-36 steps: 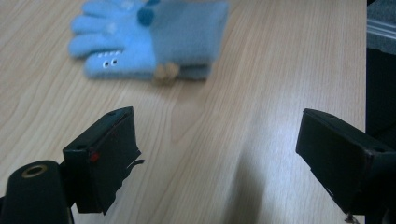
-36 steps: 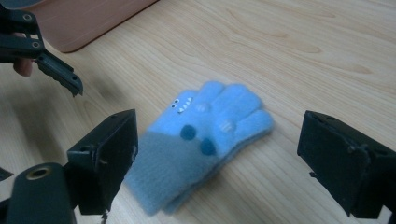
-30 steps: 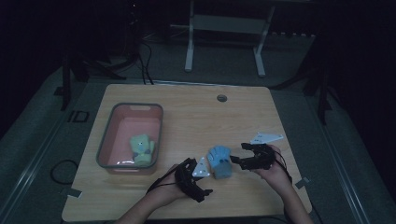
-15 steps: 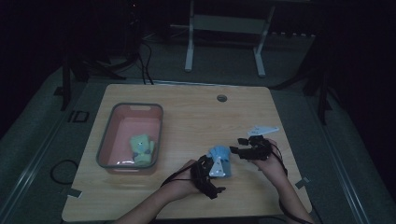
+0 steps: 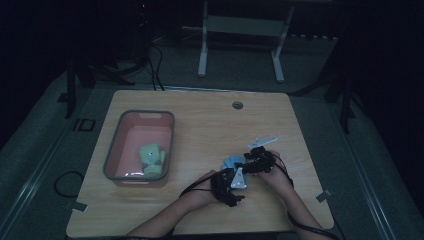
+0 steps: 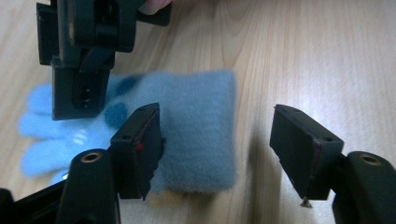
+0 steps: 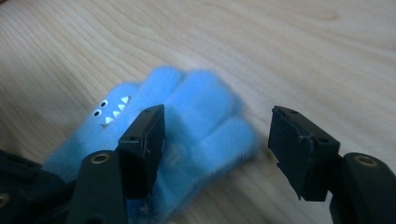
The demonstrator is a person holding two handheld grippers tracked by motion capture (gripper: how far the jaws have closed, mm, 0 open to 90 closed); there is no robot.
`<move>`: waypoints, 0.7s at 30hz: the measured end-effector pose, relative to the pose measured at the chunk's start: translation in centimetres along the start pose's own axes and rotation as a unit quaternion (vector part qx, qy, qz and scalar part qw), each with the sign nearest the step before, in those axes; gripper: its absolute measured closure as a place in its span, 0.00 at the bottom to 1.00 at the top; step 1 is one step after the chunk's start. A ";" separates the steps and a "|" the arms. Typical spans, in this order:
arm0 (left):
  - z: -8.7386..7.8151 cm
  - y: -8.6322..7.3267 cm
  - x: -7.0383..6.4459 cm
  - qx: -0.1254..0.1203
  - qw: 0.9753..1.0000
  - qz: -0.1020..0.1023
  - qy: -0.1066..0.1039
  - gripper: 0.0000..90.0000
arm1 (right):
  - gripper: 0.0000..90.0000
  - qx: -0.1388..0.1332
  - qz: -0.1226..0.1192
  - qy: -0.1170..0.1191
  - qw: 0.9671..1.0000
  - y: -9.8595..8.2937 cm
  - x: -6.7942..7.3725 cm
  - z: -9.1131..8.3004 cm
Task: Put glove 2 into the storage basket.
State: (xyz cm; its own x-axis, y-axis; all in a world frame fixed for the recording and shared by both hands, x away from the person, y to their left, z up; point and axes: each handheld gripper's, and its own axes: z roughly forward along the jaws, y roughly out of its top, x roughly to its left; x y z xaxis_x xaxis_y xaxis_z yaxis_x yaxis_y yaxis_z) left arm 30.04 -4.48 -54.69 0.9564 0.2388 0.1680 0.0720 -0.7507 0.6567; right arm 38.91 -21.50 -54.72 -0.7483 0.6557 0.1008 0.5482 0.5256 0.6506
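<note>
My left tongs having closed in on the blue glove lying on the bench, I am holding both pairs wide apart and empty, right tongs over its fingers, aiming to pinch deep into fleece

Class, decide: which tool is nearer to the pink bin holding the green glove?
Left. The left tool is on the bin's side of the blue glove; the right tool lies beyond it.

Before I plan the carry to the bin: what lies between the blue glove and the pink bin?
Bare wooden tabletop, in the high view, separates the blue glove from the pink bin.
</note>
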 end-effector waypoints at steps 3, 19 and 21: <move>0.0 -0.1 0.1 -0.002 1.000 0.000 0.002 0.44 | 0.40 -0.002 -0.003 0.000 1.000 -0.3 0.1 0.2; 0.0 -0.1 0.4 0.012 0.999 0.011 0.030 0.77 | 0.84 0.023 0.011 0.045 0.999 0.3 0.8 0.4; -0.1 0.0 0.4 0.011 0.999 0.013 0.032 0.81 | 0.86 0.022 0.020 0.047 0.998 0.4 0.7 0.3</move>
State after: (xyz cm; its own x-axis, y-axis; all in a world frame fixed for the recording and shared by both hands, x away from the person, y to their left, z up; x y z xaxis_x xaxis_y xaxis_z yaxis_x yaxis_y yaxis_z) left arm 30.40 -4.27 -54.54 0.9380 0.2569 0.2327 0.0538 -0.7711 0.6345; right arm 38.71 -20.61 -54.61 -0.7560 0.6240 0.1974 0.5925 0.5244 0.6115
